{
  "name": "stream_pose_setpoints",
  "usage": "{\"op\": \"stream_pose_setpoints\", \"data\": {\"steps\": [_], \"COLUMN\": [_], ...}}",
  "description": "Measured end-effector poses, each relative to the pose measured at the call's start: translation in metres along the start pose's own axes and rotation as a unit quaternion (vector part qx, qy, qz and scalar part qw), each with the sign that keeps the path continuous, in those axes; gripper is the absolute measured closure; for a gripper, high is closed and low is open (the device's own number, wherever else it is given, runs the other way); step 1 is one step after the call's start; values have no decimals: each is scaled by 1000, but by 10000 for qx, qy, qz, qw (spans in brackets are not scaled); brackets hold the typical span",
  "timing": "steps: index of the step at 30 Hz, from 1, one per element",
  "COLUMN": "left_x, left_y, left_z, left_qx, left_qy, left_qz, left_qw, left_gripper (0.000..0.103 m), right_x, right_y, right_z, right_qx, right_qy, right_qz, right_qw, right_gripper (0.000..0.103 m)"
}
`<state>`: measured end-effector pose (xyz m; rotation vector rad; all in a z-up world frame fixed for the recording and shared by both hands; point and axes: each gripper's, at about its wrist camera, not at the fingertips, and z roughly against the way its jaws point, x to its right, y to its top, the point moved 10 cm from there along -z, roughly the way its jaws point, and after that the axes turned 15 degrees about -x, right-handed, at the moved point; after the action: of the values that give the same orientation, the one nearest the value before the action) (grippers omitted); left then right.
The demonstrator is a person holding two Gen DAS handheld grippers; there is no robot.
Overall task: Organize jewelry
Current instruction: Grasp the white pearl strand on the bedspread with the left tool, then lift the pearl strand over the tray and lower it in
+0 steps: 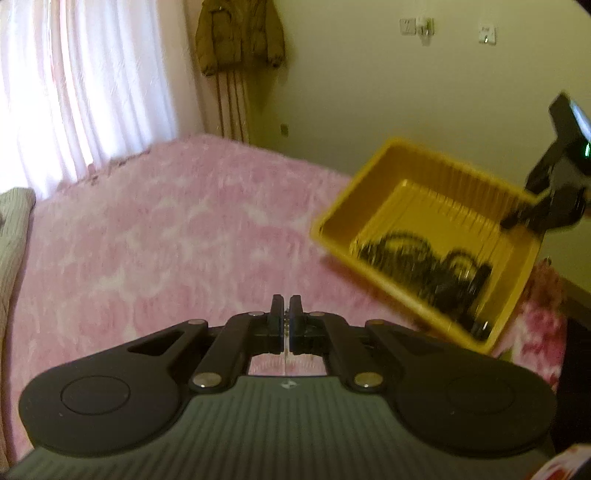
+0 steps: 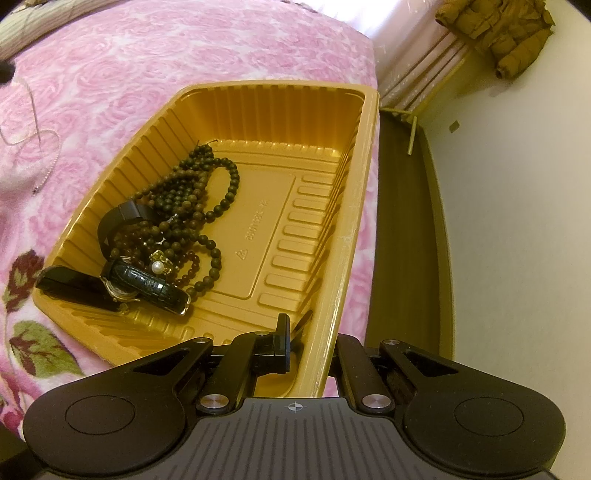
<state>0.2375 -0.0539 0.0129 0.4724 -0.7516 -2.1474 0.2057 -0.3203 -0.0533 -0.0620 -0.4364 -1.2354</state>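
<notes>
A yellow plastic tray (image 2: pixel 332 206) is held tilted above the pink bed. My right gripper (image 2: pixel 303 343) is shut on its near rim, one finger inside, one outside. Inside lie dark bead strings (image 2: pixel 192 184), a black watch (image 2: pixel 147 284) and a pearl piece (image 2: pixel 159 266). In the left wrist view the tray (image 1: pixel 369 192) hangs at the right, blurred, with the right gripper (image 1: pixel 517 221) on its rim. My left gripper (image 1: pixel 286 314) is shut on a thin silvery chain (image 1: pixel 286 325) that hangs down between the fingers. A thin pale necklace (image 2: pixel 40 147) lies on the blanket at the left.
The pink flowered blanket (image 1: pixel 166 240) covers the bed. A white curtain (image 1: pixel 74 92) and a brown jacket (image 1: pixel 236 33) on a stand are behind it. A dark floor strip (image 2: pixel 402 221) runs along the bed's right edge by the wall.
</notes>
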Motion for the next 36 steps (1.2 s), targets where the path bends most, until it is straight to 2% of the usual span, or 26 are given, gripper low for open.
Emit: {"op": "stream_pose_setpoints", "data": {"steps": [11, 20, 27, 36], "left_x": [18, 59, 98, 127], "left_y": [80, 149, 181, 184], "left_z": [43, 68, 46, -1], "left_qx": [431, 886, 839, 550], "left_qy": [-61, -316, -517, -354], "left_qz": [-385, -747, -971, -1200], "left_qw": [9983, 9928, 9904, 9906], "left_gripper": [102, 102, 102, 102], "right_x": [0, 0, 1, 1], "right_y": [0, 0, -1, -2], "right_z": [1, 2, 4, 2], "right_qx": [5, 11, 25, 24], "right_qy": [-16, -23, 0, 24], "right_qz": [22, 33, 40, 30], "right_qw": [10000, 10000, 10000, 10000], "right_gripper": [98, 98, 98, 98]}}
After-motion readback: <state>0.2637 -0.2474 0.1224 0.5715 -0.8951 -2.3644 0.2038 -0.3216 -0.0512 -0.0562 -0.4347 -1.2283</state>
